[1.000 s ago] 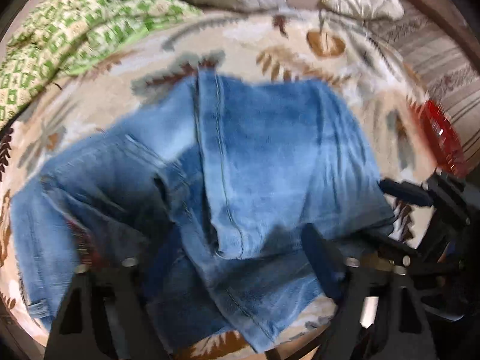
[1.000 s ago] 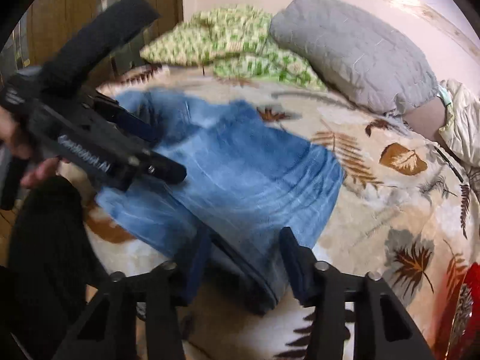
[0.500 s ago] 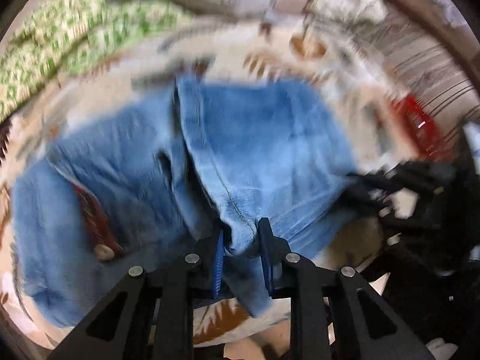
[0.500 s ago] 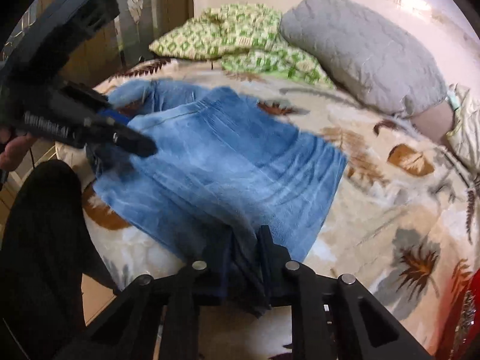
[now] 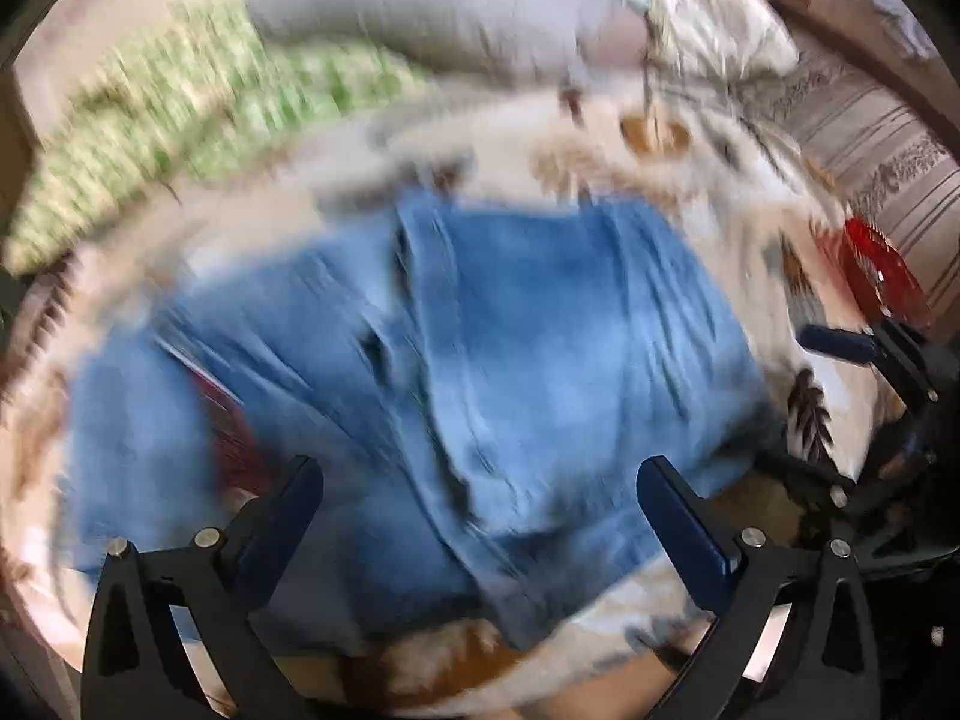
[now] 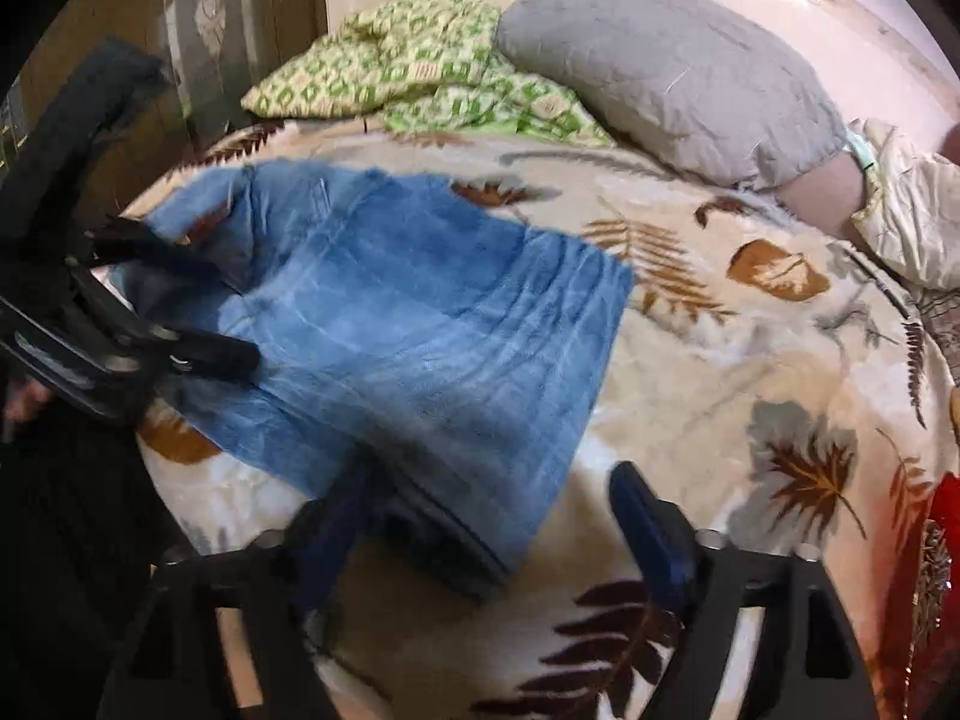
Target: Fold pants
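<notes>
**Jeans let go, fold lying on the bed**

Jeans [image 6: 408,324] lie folded over on the leaf-print blanket [image 6: 750,360], close to the near edge of the bed and towards its left side, their doubled edge just ahead of both tools. Half a second ago each gripper pinched that near edge; both have just been opening. The left gripper [image 5: 480,516] now stands wide with denim lying beneath the gap and neither pad touching it. The right gripper [image 6: 492,516] is wide too, its left finger just over the corner of the fold, nothing clamped. To my eye this fold is set down and released; whether another fold is needed I can't say. White lettering on the left tool's body is too blurred to read.
</notes>
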A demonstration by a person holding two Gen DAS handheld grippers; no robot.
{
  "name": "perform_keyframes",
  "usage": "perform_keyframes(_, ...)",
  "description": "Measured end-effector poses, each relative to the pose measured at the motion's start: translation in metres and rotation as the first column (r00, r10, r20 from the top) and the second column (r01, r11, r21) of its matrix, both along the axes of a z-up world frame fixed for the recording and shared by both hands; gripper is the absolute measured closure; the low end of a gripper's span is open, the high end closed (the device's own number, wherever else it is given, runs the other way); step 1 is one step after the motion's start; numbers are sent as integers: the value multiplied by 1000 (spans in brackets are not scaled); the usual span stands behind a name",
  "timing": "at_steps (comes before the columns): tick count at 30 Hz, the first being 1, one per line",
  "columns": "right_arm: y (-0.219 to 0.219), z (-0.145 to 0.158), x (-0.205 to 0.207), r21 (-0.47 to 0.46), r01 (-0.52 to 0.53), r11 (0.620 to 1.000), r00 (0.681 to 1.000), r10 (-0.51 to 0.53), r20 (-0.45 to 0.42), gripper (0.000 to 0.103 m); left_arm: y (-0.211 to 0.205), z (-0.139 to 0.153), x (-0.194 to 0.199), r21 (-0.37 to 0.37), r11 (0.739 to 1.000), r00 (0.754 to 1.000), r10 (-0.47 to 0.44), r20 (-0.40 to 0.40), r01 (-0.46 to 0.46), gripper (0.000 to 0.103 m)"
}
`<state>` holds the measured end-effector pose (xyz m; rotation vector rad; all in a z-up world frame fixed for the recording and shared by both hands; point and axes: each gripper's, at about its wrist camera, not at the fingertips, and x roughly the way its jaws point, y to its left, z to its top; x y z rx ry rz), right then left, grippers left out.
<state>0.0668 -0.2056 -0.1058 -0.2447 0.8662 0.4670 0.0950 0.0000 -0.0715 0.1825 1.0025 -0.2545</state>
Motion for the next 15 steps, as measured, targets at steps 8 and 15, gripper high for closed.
perform_keyframes(8,-3,18,-6,9,13,1000,999,-13,45,10,13,15,-9,44,998,999,45,21,-46,0)
perform_keyframes(15,17,36,-7,52,-34,998,998,31,63,10,72,34,-21,22,988,986,154,56,-156,0)
